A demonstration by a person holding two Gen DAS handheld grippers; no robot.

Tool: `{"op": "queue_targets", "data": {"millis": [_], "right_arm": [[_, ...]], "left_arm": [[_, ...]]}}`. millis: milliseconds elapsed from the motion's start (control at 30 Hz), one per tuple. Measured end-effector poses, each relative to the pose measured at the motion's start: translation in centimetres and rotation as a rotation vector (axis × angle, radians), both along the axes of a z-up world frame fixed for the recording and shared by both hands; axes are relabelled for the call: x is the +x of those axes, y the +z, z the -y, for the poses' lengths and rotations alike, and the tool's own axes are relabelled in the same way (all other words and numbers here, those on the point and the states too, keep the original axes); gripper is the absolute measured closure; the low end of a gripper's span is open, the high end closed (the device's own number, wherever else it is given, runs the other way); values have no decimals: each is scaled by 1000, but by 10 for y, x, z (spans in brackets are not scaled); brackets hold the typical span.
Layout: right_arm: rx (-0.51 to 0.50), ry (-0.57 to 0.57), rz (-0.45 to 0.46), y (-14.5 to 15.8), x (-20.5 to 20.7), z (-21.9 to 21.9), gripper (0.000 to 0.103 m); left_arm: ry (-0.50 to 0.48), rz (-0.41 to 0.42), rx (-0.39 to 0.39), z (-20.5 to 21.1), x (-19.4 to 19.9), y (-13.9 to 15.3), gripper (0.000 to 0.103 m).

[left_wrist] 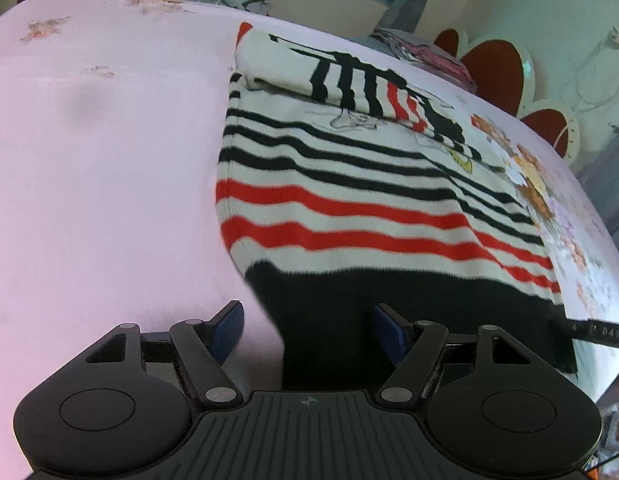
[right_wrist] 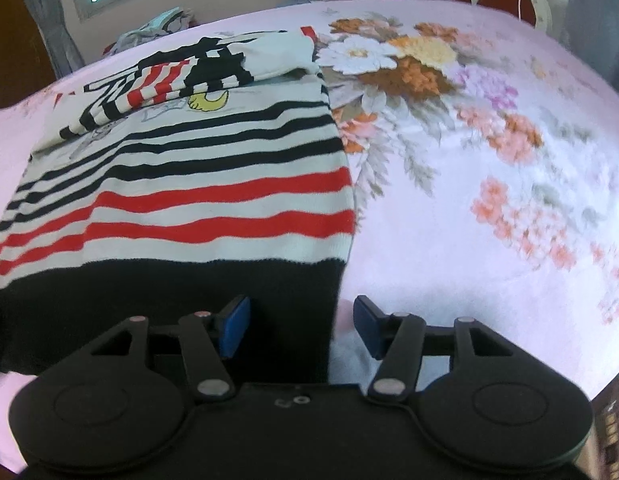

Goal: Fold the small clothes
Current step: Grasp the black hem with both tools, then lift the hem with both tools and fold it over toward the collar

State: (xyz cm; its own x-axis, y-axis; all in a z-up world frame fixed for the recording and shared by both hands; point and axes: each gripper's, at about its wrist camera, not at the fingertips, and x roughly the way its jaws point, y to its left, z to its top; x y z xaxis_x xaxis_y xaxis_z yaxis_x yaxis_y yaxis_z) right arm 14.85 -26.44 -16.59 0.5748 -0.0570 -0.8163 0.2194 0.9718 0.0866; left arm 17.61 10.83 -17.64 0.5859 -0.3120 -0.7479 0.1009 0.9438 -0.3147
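A small knitted sweater [left_wrist: 349, 200] lies flat on the pink floral bedsheet [left_wrist: 101, 160]: white with black stripes above, red stripes lower down, and a solid black hem band nearest both cameras (a sleeve is folded across its far end). Its near hem corners are cut off behind the gripper bodies, and motion blur softens the knit. Its long axis runs away from the cameras, hem toward them. The left gripper [left_wrist: 308, 330] and right gripper [right_wrist: 301, 326] both stand released, straddling the hem's corners, pads pressing nothing.

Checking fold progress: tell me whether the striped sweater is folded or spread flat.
Partly folded: the striped sweater has its sleeves laid across the top, while its body lies flat on the bed.
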Motion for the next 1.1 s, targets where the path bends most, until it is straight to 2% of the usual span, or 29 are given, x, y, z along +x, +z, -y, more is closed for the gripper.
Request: {"op": "queue_targets", "data": {"millis": [133, 333, 367, 400, 467, 500, 633, 833, 1100], "right_arm": [[8, -3, -5, -3, -1, -3, 47], [22, 1, -23, -3, 0, -7, 61], [32, 4, -26, -3, 0, -7, 66], [43, 10, -28, -3, 1, -7, 75], [74, 29, -32, -2, 3, -6, 88], [88, 32, -36, -2, 4, -5, 91], [136, 43, -28, 6, 8, -2, 93], [170, 78, 54, 38, 22, 3, 93], [214, 101, 182, 85, 85, 15, 93]], "left_arm": [[-30, 19, 28, 6, -3, -1, 32], [-26, -38, -46, 4, 7, 0, 32], [-29, -47, -59, 5, 9, 0, 40], [-36, -51, -60, 6, 10, 0, 57], [-62, -72, -78, 7, 13, -2, 80], [-64, -81, -91, 7, 14, -2, 88], [-92, -68, -110, 8, 16, 4, 92], [-105, 10, -158, 7, 35, 34, 92], [-69, 121, -214, 10, 98, 72, 93]]}}
